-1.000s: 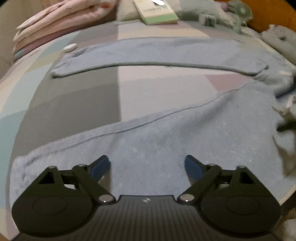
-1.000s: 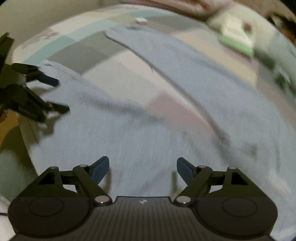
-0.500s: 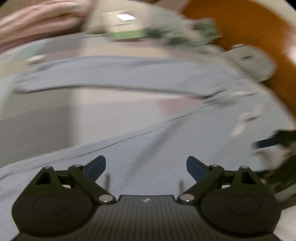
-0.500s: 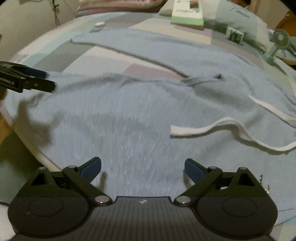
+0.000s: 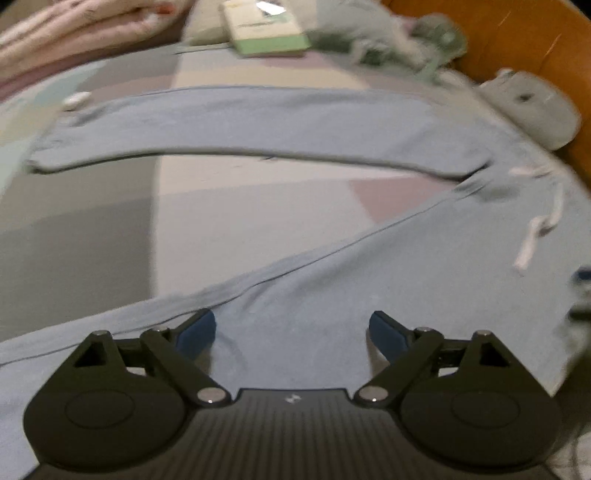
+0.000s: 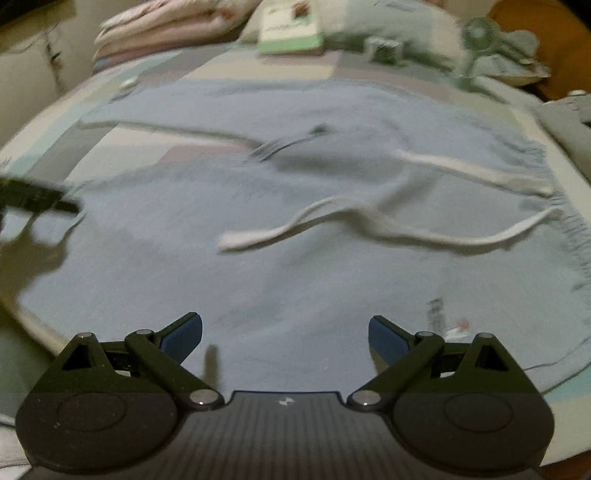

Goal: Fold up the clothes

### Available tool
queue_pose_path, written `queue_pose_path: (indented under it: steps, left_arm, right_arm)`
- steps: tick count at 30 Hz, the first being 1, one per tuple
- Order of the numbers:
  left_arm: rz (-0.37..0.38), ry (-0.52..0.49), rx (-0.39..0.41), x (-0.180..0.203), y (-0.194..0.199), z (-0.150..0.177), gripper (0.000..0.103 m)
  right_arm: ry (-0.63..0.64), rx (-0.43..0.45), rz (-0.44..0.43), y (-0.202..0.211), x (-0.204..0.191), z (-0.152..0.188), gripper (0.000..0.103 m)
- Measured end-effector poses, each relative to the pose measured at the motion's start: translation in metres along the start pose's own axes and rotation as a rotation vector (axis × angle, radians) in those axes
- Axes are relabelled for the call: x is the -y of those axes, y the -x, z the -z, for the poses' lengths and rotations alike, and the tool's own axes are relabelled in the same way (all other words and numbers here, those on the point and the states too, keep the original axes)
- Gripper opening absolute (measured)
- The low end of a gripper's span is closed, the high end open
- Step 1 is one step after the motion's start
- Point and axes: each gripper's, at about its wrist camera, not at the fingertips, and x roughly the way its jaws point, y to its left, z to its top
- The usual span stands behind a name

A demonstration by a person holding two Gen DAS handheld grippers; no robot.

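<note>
— Since a second ago, what's moved?

— Right tool has swung across the blue sweatpants toward the waistband; the white drawstring, unseen before, now lies ahead of it. Left tool has drifted a little along the near leg.

— Any containers?

— None I can make out. Only a green-and-white box at the far end of the bed, beside a pile of folded pink cloth; whether it holds anything, I can't tell.

— Where are the pants relative to the tools?

— Spread flat on the bed's patchwork cover. The near leg runs under and between the left tool's blue pads, the far leg stretches across well beyond. The waist section lies under the right tool.

— And the tools' state?

— Left tool's jaws are spread but closing slightly, cloth below them, nothing pinched. Right tool stands released, wide apart, gripping nothing.
</note>
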Motion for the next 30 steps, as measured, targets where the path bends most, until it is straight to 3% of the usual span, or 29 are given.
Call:
queue_pose_path:
  steps: [4,6,8,12,16,19,24,30]
  left_arm:
    - [0.116,-0.010,0.071,0.020,0.020,-0.005,0.091]
    - [0.164,-0.039,0.092,0.041,0.019,-0.010,0.093]
    - [0.185,-0.066,0.092,0.060,0.012,-0.010,0.093]
    - [0.120,-0.052,0.020,0.081,-0.011,0.003,0.093]
    - [0.017,-0.100,0.000,0.093,-0.011,0.021,0.093]
    - [-0.073,-0.151,0.009,0.112,-0.002,0.022,0.093]
    - [-0.068,-0.164,0.070,0.142,0.007,0.019,0.093]
    - [-0.063,-0.154,0.054,0.144,0.001,0.022,0.093]
  right_arm:
    - [0.040,0.084,0.149,-0.006,0.030,-0.008,0.099]
    - [0.005,0.068,0.203,-0.020,0.052,-0.012,0.099]
    - [-0.033,0.036,0.196,-0.031,0.066,-0.007,0.099]
    - [-0.146,0.062,0.131,-0.023,0.089,0.018,0.103]
    - [-0.124,0.077,0.074,-0.004,0.096,0.027,0.102]
    - [-0.128,0.161,0.006,0.008,0.105,0.000,0.102]
    - [-0.136,0.241,-0.182,-0.007,0.112,-0.056,0.103]
    - [-0.217,0.149,-0.246,-0.077,0.127,-0.095,0.103]
